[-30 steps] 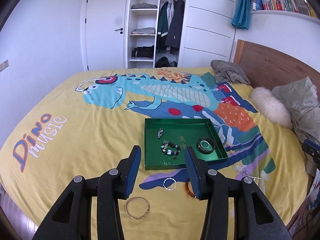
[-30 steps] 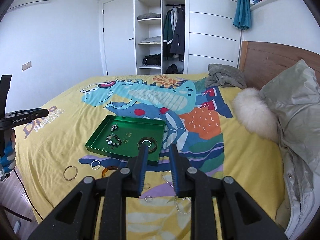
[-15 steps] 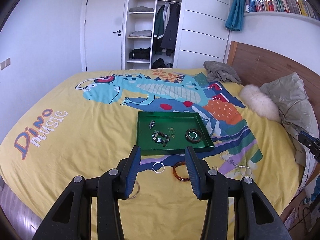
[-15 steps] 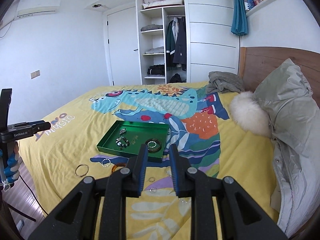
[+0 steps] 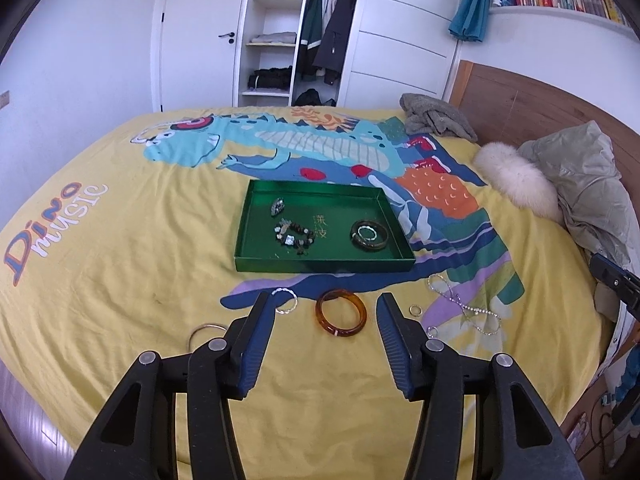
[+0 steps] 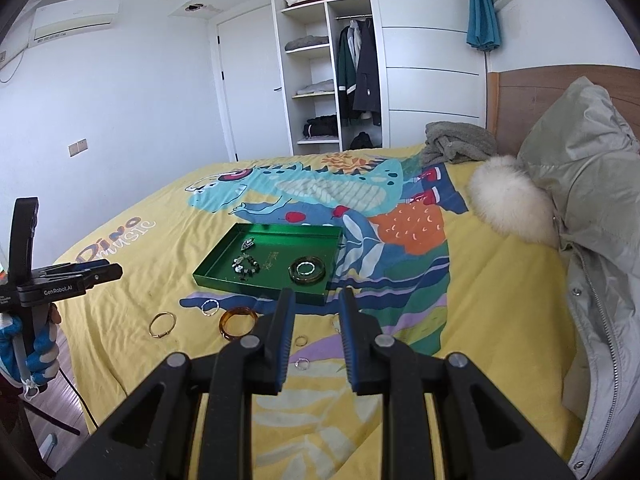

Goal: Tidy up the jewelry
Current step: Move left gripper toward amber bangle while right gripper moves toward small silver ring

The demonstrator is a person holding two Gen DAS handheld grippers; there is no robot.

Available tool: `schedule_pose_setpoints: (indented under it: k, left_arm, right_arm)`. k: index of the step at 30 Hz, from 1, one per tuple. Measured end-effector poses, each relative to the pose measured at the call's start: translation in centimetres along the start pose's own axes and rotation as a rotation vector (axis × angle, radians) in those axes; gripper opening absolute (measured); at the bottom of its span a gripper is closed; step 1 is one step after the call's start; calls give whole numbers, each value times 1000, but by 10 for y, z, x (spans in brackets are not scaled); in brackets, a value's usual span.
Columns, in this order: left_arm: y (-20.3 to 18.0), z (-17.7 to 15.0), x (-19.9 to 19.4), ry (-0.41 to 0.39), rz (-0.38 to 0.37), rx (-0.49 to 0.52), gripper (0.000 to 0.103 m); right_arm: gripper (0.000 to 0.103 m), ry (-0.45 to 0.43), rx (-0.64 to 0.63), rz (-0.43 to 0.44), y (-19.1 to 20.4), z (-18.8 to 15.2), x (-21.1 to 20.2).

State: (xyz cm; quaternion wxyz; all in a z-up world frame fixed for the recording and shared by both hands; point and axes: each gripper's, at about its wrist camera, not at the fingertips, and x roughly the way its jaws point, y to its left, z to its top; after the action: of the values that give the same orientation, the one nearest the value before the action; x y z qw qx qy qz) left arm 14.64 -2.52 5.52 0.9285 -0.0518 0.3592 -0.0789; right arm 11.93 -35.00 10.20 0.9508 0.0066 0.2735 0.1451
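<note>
Both grippers are dropping back toward the bed (image 5: 120, 240), the jewelry now looming larger than half a second ago.
Left gripper (image 5: 322, 312), fingers wide, is hovering over the amber bangle (image 5: 341, 312) near the green tray (image 5: 325, 266); right gripper (image 6: 316, 312), fingers narrowly apart, is holding nothing.

Glossy amber bangle (image 5: 341, 312), cloth bedspread (image 5: 120, 248)

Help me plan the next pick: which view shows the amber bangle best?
The left wrist view: the amber bangle lies whole, centred between that gripper's open fingers. In the right wrist view it sits smaller, off left, its edge hidden behind a finger.
</note>
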Motion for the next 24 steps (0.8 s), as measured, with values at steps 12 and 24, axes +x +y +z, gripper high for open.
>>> schedule_pose_setpoints:
  k: [12, 24]
  left_arm:
    - [4, -37, 97, 176, -9, -61, 52]
    - [10, -45, 173, 267, -1, -121, 52]
  right_arm:
    - [35, 123, 12, 100, -11, -44, 82]
    - [35, 303, -35, 192, 8, -100, 179]
